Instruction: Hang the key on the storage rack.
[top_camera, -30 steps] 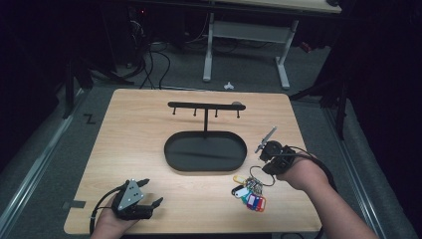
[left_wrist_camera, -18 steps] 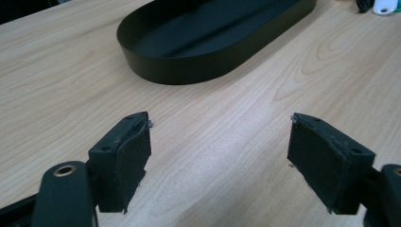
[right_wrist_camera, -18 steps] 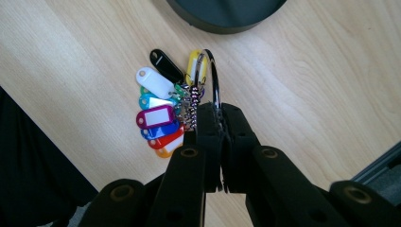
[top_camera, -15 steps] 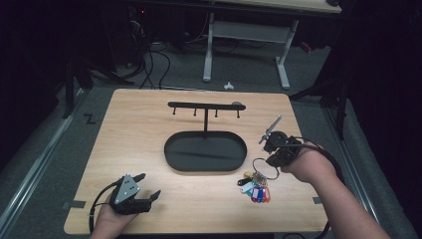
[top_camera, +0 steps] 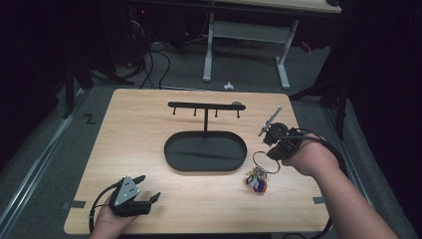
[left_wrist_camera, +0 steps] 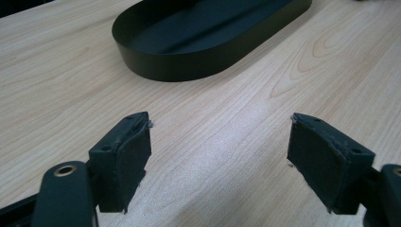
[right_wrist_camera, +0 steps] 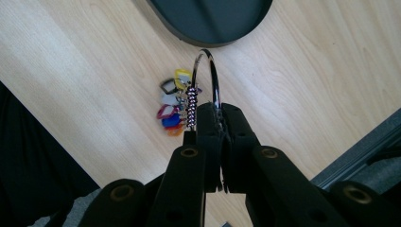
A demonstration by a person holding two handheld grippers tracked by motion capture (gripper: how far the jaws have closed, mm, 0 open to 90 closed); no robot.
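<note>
Left claw point(top_camera: 148, 188) sits at the near left corner of the worktop point(top_camera: 139, 129), held in the person's left hand point(top_camera: 112, 221). Its jaws stand wide apart with nothing between them; in the left gripper view the pads point(left_wrist_camera: 127, 156) frame bare wood, with the tray point(left_wrist_camera: 208, 38) beyond them

Right claw point(right_wrist_camera: 220, 118) is at the right side of the worktop, held in the right hand point(top_camera: 308, 159). Its jaws are closed on the ring point(right_wrist_camera: 213, 75), a large metal loop. In the right gripper view the ring rises from between the pressed pads, and a beaded chain point(right_wrist_camera: 191, 106) hangs beside them

Keys point(top_camera: 255, 180) with coloured tags hang from the ring point(top_camera: 266, 162) and lie bunched near the right end of the tray point(top_camera: 205, 152). Whether they rest on the wood or hang just above it cannot be told

The tray is a black oval in the middle of the worktop. A post point(top_camera: 205, 122) rises from its far side and carries a horizontal bar point(top_camera: 204, 105) with small hooks underneath

Beyond the far edge, on the floor point(top_camera: 249, 79), are desk legs point(top_camera: 208, 50) and cables point(top_camera: 149, 59)
</note>
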